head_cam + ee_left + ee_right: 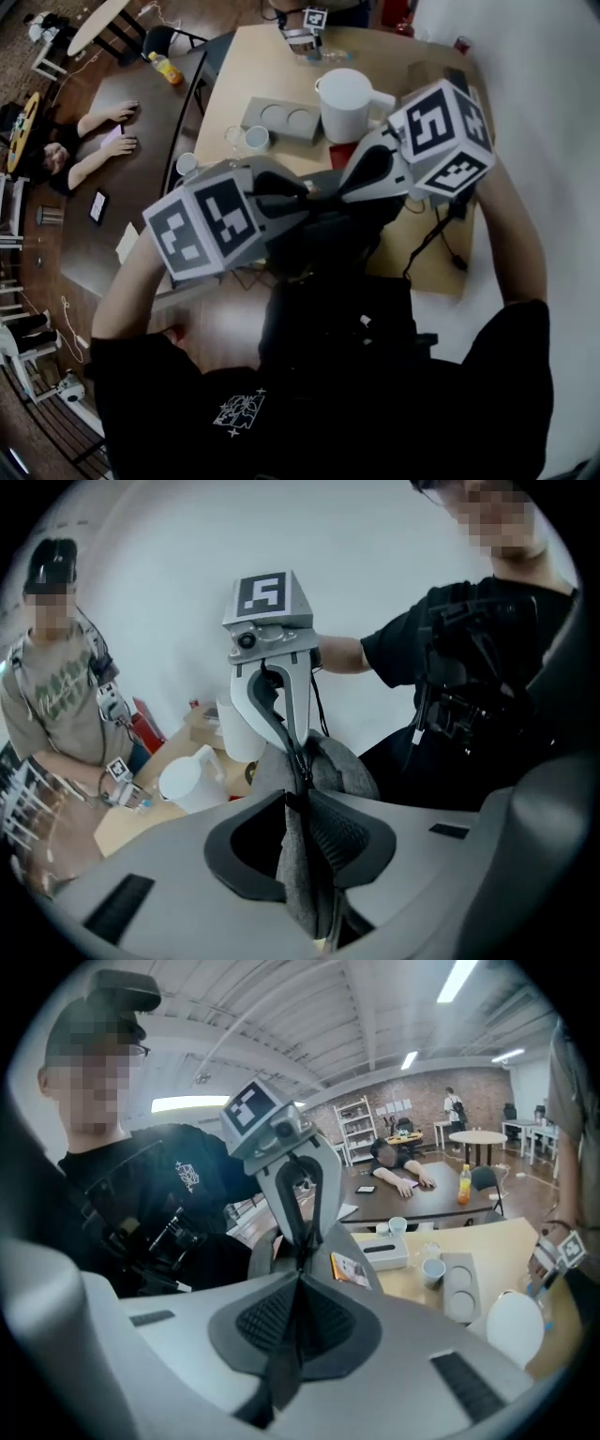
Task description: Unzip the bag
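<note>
I hold a dark grey bag up in the air between both grippers, close in front of the chest. My left gripper comes in from the left, and in the left gripper view its jaws are pinched on a fold of the bag's grey fabric. My right gripper meets it from the right. The right gripper view shows those jaws shut on a thin dark strip at the bag's zip line. The two sets of fingertips nearly touch. The zip itself is hidden between them.
Below is a tan table with a white pitcher, a grey tray with round recesses, cups and a black cable. A person leans on the dark table to the left. An orange bottle stands there.
</note>
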